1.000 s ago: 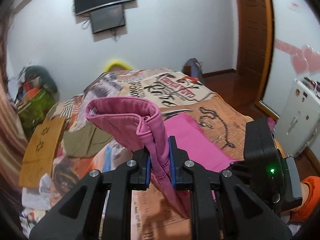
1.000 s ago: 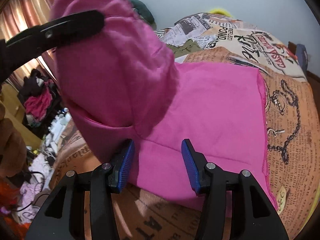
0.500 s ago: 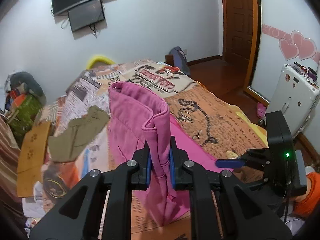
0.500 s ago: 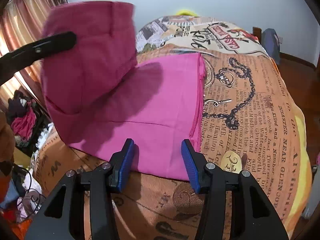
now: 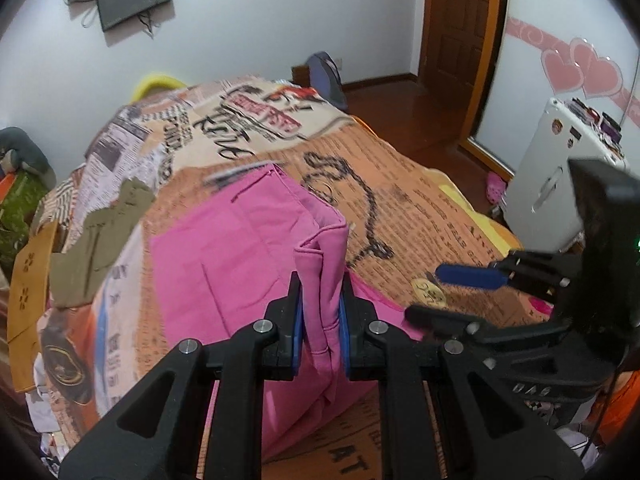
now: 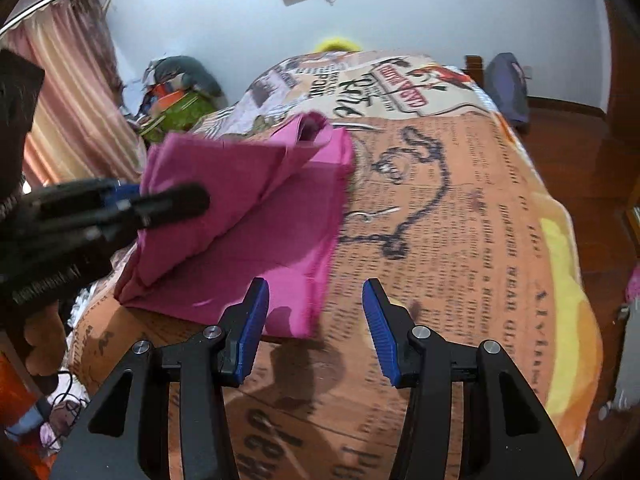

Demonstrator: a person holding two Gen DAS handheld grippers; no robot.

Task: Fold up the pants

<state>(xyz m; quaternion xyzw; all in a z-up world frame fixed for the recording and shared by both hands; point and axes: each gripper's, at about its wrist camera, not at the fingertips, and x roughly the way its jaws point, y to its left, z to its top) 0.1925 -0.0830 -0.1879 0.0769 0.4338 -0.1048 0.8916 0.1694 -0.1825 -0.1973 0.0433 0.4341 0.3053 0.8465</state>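
A newsprint-patterned bedspread (image 5: 420, 216) filled the white-walled room; olive clothes (image 5: 100, 236) lay aside; the left gripper (image 5: 320, 320) clamped the pink pants (image 5: 240, 264), the right gripper (image 6: 314, 326) gaped empty

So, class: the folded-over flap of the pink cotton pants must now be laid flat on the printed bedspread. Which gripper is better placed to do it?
Left. The left gripper is already clamped on the pink cotton pants, while the right gripper is open and empty above the printed bedspread.
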